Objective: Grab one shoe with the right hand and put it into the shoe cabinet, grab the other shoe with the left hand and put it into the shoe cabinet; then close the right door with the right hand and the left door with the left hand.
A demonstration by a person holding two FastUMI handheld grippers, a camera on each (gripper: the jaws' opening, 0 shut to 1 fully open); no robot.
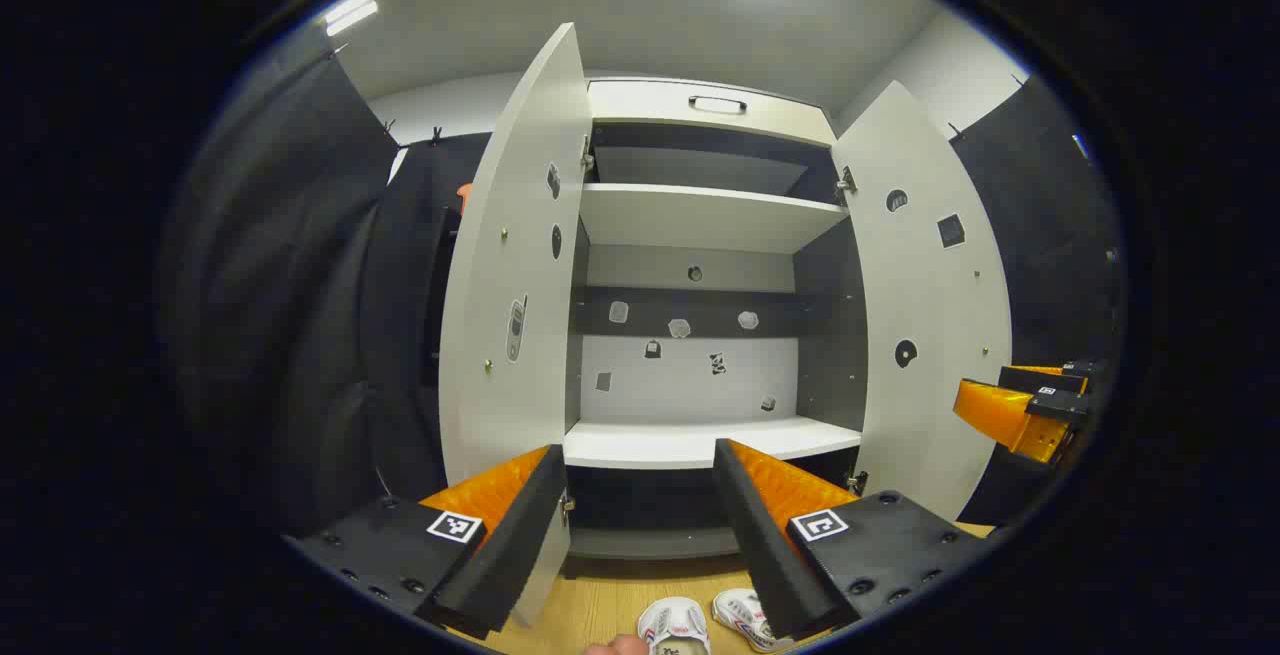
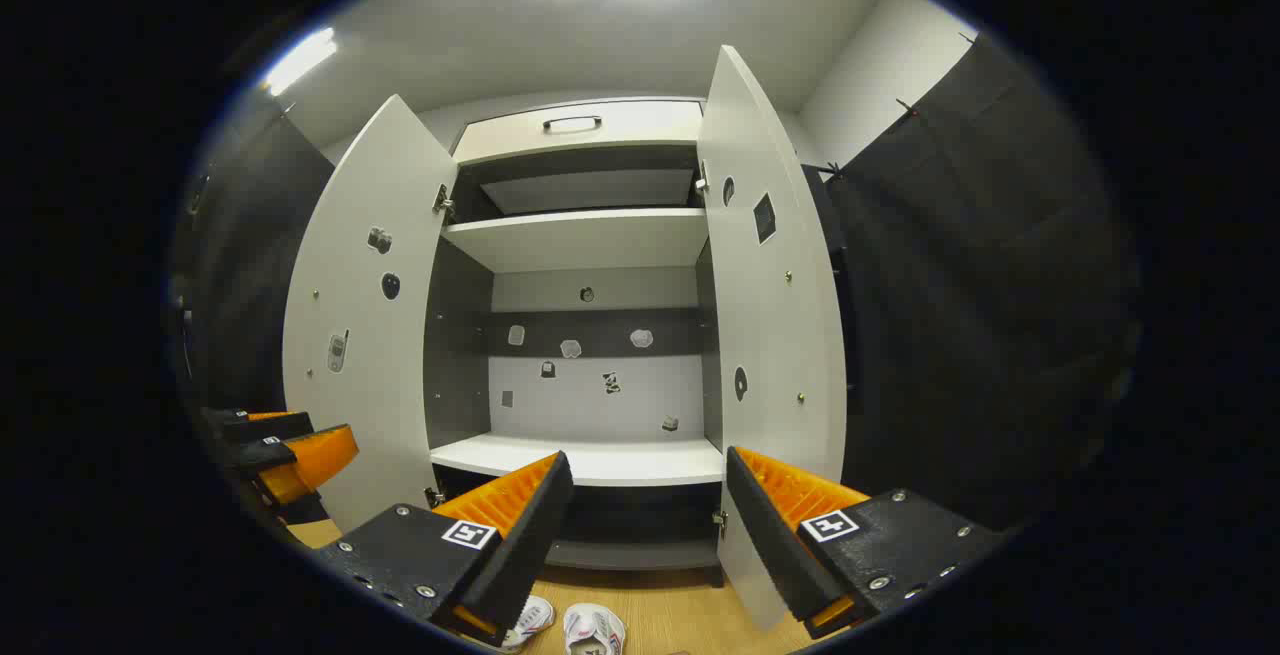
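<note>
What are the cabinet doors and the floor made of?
The cabinet doors look like smooth white laminated board: flat, matt panels with small screw heads and metal hinges. The floor looks like light wood or wood-look laminate, going by its pale brown grain. The shoes on it seem fabric, but that's unclear.

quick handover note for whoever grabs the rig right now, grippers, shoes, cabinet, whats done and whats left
Left gripper: jaws open, holding nothing, facing the cabinet.
Right gripper: jaws open, holding nothing, facing the cabinet.
Shoes: both on the wooden floor in front of the cabinet, side by side.
Shoe cabinet: left door and right door both wide open, shelves bare.
Done: nothing yet.
Left: right gripper takes one shoe into the cabinet, left gripper takes the other, then close the right door, then the left door.
</note>
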